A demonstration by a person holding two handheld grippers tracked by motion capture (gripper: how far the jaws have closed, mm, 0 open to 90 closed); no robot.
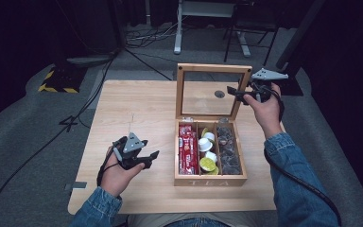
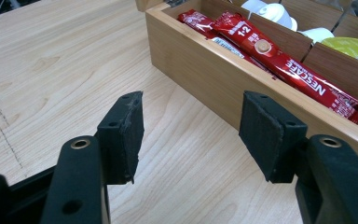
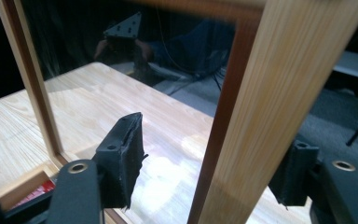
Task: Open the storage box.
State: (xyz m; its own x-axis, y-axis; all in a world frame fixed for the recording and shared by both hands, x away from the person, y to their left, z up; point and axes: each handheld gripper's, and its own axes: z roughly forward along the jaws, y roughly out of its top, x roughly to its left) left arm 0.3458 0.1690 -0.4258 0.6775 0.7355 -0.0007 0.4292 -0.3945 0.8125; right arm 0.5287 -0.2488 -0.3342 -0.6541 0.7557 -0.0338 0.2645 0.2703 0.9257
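A wooden tea box [image 1: 210, 178] is seen on the tabletop [image 1: 137, 113] with its glass-paned lid [image 1: 213, 69] raised nearly upright. Red coffee sachets [image 1: 187, 149] fill its left compartment, white and yellow-green pods [image 1: 207, 151] the middle one, and dark wrapped items [image 1: 229, 149] the right one.

The right gripper [image 1: 240, 92] is held at the lid's right frame post. In the right gripper view the post [image 3: 270, 107] stands between wide-parted jaws; whether either pad touches the wood cannot be told. The left gripper [image 1: 146, 157] is kept wide open and empty just above the tabletop, left of the box and near its side wall [image 2: 223, 81].

The likeliest fault is judged to be a loose hold on the post: if the lid is released or pushed past balance, it could drop shut or swing back hard on its hinges, and the glass could be jarred. Because the box is not steadied by the left gripper, it could also be dragged or tipped if the lid is pulled sideways.
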